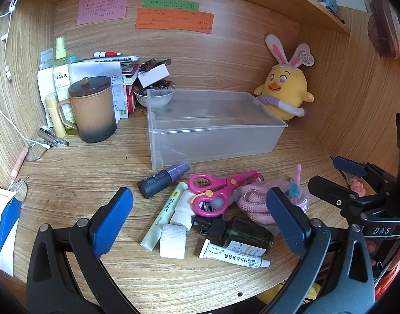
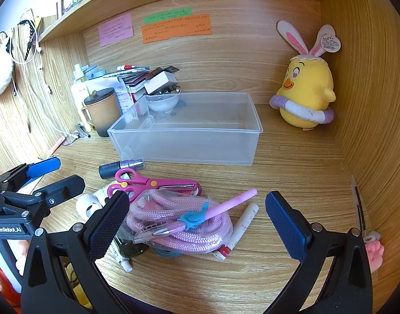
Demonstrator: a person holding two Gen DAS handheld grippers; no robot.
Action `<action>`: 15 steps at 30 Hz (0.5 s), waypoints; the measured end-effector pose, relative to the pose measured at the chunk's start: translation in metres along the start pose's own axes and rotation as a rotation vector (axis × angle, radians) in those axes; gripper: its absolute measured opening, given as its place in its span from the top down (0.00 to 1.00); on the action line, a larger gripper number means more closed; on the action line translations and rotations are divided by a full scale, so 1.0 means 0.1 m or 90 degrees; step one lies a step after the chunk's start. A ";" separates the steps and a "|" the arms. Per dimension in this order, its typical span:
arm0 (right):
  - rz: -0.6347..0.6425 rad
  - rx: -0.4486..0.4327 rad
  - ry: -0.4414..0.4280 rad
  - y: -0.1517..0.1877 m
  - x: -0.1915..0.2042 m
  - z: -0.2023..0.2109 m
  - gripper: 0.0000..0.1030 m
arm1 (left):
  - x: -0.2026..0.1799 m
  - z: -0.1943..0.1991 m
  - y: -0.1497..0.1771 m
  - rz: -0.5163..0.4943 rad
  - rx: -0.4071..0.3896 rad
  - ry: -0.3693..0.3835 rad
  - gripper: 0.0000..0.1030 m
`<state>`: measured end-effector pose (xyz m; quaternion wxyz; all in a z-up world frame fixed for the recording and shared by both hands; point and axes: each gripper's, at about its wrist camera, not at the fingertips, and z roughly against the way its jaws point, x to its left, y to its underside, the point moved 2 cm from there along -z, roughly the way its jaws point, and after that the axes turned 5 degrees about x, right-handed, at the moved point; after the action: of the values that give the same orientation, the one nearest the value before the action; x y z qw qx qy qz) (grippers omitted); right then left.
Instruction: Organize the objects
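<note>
While both your left gripper [image 1: 198, 218] and right gripper [image 2: 197, 218] hung spread and empty, the bagged pink cord [image 2: 179, 225] near the desk's front edge looked light, soft and slippery, best pinched mid-coil.

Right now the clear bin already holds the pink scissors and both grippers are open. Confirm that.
Not quite. The clear bin holds nothing; the pink scissors lie on the desk in front of it, in the clutter pile, as the left wrist view shows. Both the left gripper and right gripper are open.
</note>
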<state>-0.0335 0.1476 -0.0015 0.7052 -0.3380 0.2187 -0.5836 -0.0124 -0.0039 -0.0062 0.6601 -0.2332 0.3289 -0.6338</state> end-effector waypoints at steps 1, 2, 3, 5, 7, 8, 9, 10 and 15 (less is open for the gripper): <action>0.000 0.001 -0.001 0.00 0.00 -0.01 0.00 | 0.00 -0.01 0.00 0.001 0.002 0.001 0.00; 0.000 0.002 -0.002 0.00 -0.01 -0.01 0.00 | 0.01 -0.02 0.00 0.001 0.004 0.003 0.00; -0.001 0.003 -0.003 0.00 -0.01 -0.02 0.00 | 0.01 -0.02 0.00 0.002 0.005 0.006 0.00; 0.001 0.006 -0.006 0.00 -0.01 -0.04 0.00 | 0.02 -0.04 0.01 0.001 0.005 0.010 0.00; 0.006 0.009 -0.009 0.02 0.00 -0.06 0.00 | 0.02 -0.04 0.02 0.000 0.001 0.011 0.00; 0.009 0.010 -0.009 0.03 0.00 -0.08 0.00 | 0.02 -0.05 0.02 0.001 -0.001 0.012 0.00; 0.015 0.011 -0.009 0.04 0.01 -0.09 0.00 | 0.04 -0.05 0.02 0.002 -0.004 0.011 0.00; 0.018 0.010 -0.007 0.05 0.02 -0.09 0.00 | 0.05 -0.05 0.02 0.004 -0.007 0.010 0.01; 0.021 0.004 0.013 0.10 -0.06 -0.08 0.01 | 0.21 -0.12 -0.01 0.011 0.007 -0.011 0.20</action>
<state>-0.0341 0.1529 -0.0147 0.7135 -0.3259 0.2299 -0.5760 -0.0221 -0.0238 -0.0159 0.6698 -0.2319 0.3217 -0.6278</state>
